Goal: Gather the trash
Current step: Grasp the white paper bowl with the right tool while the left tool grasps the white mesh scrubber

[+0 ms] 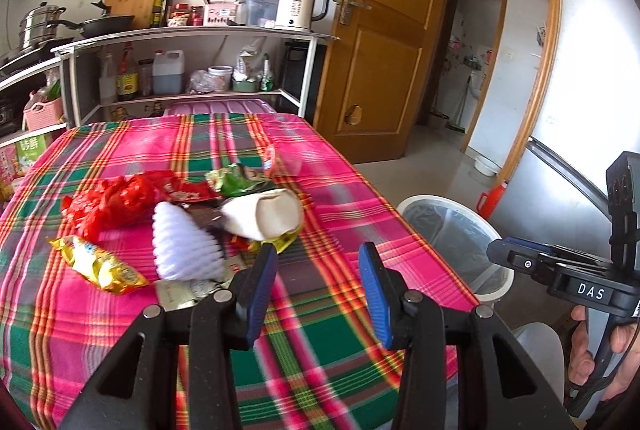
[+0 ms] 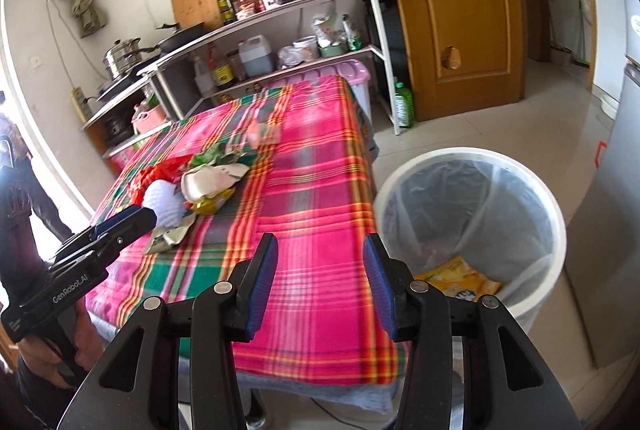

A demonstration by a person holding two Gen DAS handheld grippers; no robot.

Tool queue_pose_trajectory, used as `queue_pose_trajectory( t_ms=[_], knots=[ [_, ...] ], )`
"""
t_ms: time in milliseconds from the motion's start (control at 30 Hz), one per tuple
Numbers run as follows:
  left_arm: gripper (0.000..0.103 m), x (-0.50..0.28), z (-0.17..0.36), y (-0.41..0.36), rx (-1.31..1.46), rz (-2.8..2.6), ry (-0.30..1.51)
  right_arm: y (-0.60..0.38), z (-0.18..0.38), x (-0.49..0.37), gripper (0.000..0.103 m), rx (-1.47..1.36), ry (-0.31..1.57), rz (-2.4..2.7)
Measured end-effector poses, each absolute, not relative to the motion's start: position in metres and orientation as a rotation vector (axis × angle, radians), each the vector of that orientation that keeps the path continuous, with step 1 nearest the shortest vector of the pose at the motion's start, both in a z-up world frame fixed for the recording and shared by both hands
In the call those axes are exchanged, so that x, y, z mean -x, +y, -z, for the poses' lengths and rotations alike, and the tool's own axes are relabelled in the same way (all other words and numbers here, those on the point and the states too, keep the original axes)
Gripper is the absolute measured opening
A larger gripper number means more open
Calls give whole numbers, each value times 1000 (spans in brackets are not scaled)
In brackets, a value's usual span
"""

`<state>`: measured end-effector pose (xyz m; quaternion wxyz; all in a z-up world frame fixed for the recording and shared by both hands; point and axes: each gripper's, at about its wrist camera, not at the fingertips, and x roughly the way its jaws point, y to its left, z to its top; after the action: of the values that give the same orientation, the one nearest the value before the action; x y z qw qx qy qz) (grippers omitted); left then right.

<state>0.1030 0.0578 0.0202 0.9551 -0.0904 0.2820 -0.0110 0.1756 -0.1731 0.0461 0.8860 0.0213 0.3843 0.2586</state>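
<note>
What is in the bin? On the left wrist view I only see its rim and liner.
Observer: The right wrist view looks down into the bin. A yellow wrapper lies at the bottom.
Operator: Are the right tongs carrying anything?
Observer: No. The right tongs are open and empty, above the plaid tablecloth beside the bin.
Operator: Is anything on the floor that I would miss?
Observer: A green bottle stands on the floor by the white shelf leg.
</note>
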Motion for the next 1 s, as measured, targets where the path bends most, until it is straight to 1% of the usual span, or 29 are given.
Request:
queue_pose_trajectory(
  t_ms=[233,267,333,400,667,1000],
  knots=[
    [52,-92,-15,92,210,-65,563,-147,-42,-174,46,-11,808,-592],
    [52,-91,-14,97,216,-76,565,-143,-41,-175,46,-7,810,-600],
    [53,-91,-12,105,225,-95,566,-136,-41,-176,51,1,810,-615],
    [54,-91,-11,113,234,-113,565,-131,-40,-177,52,7,811,-626],
    [54,-102,-4,137,273,-148,578,-111,-37,-184,52,29,818,-651],
    [54,-134,15,158,320,-163,652,-93,-33,-201,52,47,826,-662]
  ],
)
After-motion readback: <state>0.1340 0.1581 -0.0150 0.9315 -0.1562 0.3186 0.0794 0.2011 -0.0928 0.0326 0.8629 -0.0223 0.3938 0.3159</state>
